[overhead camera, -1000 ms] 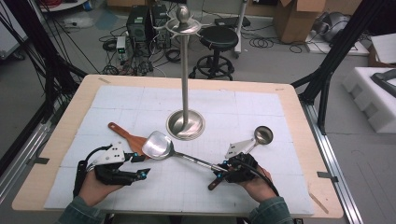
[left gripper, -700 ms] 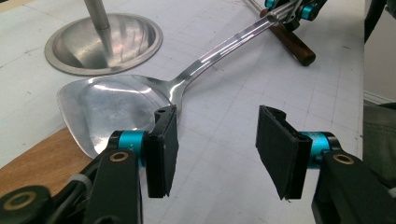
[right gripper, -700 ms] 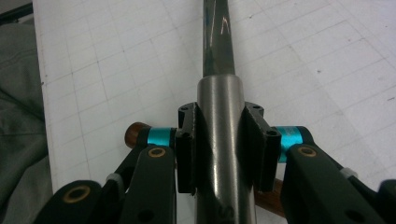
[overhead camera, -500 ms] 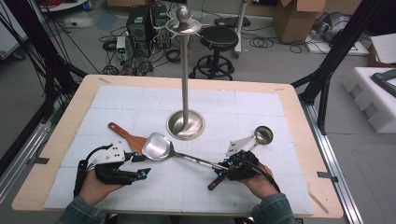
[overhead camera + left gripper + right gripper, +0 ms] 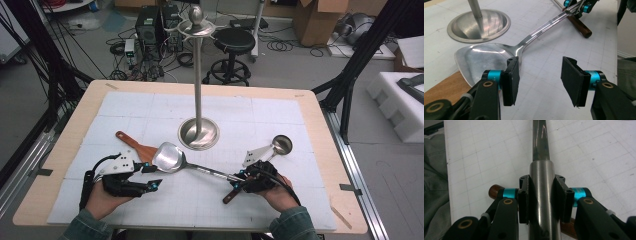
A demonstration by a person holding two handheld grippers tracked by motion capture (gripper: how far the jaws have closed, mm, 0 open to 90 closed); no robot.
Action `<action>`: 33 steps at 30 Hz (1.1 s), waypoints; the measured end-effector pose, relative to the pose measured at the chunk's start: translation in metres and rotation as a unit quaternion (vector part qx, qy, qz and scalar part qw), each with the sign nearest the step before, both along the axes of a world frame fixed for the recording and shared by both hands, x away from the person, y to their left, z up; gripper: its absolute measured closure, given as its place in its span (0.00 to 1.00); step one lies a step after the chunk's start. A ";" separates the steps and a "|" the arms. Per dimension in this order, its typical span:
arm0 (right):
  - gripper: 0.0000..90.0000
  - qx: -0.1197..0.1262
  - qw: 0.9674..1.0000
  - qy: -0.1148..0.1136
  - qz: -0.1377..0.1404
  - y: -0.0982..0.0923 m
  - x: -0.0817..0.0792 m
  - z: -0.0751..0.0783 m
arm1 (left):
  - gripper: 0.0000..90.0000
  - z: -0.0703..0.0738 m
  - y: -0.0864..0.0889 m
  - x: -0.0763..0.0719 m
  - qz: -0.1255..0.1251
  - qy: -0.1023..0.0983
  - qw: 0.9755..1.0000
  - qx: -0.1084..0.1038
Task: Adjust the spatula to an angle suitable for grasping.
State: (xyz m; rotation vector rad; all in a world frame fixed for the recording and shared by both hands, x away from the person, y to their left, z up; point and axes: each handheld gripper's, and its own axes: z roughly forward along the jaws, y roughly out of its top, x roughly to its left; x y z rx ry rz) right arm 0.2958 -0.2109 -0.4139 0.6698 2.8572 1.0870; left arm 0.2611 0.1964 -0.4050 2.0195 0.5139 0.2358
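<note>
The metal spatula [image 5: 172, 158] is seen lying across the white mat [image 5: 310, 200] on the counter [image 5: 320, 107], its broad blade just in front of the round base of the steel stand [image 5: 198, 132] and its long handle running toward the person's right. The handle is being clamped by the right hand-held gripper [image 5: 239, 179]; in the right gripper view the two black pads [image 5: 524, 200] are pressed against either side of the round shaft [image 5: 541, 195] (a firm squeeze, by the look of it), with the brown wooden end of the handle [image 5: 495, 191] showing underneath.

The left hand-held gripper [image 5: 152, 176] is held low beside the blade with its jaws apart and nothing between them. In the left gripper view one pad [image 5: 510, 82] sits just at the near edge of the blade [image 5: 484, 58], though contact cannot be told.

A wooden spatula [image 5: 135, 146] is partly covered by the metal blade, which lies over its flat end. A small ladle [image 5: 281, 145] rests on the mat beyond the right hand [image 5: 272, 192], apart from the rest.
</note>
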 end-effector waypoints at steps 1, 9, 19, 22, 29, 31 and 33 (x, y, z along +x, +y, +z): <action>0.76 0.001 1.000 -0.003 0.004 0.000 0.001 0.000 | 0.55 0.000 -0.001 0.000 -0.001 0.001 1.000 0.000; 0.76 0.003 1.000 -0.006 0.007 -0.001 0.001 0.000 | 0.55 0.001 -0.004 0.001 -0.004 0.002 1.000 -0.002; 0.76 0.005 1.000 -0.007 0.013 -0.002 0.000 0.000 | 0.56 0.003 -0.005 0.000 -0.007 0.000 1.000 -0.002; 0.76 0.005 1.000 -0.007 0.017 -0.003 -0.001 0.001 | 0.56 0.003 -0.007 0.000 -0.008 0.000 1.000 -0.001; 0.76 0.012 1.000 -0.011 0.025 -0.002 -0.004 0.002 | 0.56 0.004 -0.010 0.000 -0.012 -0.001 1.000 0.000; 0.76 0.011 1.000 -0.009 0.026 -0.003 -0.003 0.002 | 0.56 0.004 -0.011 0.000 -0.012 -0.001 1.000 -0.001; 0.76 0.009 1.000 -0.010 0.028 -0.003 -0.002 0.002 | 0.56 0.004 -0.011 -0.001 -0.012 -0.002 1.000 0.000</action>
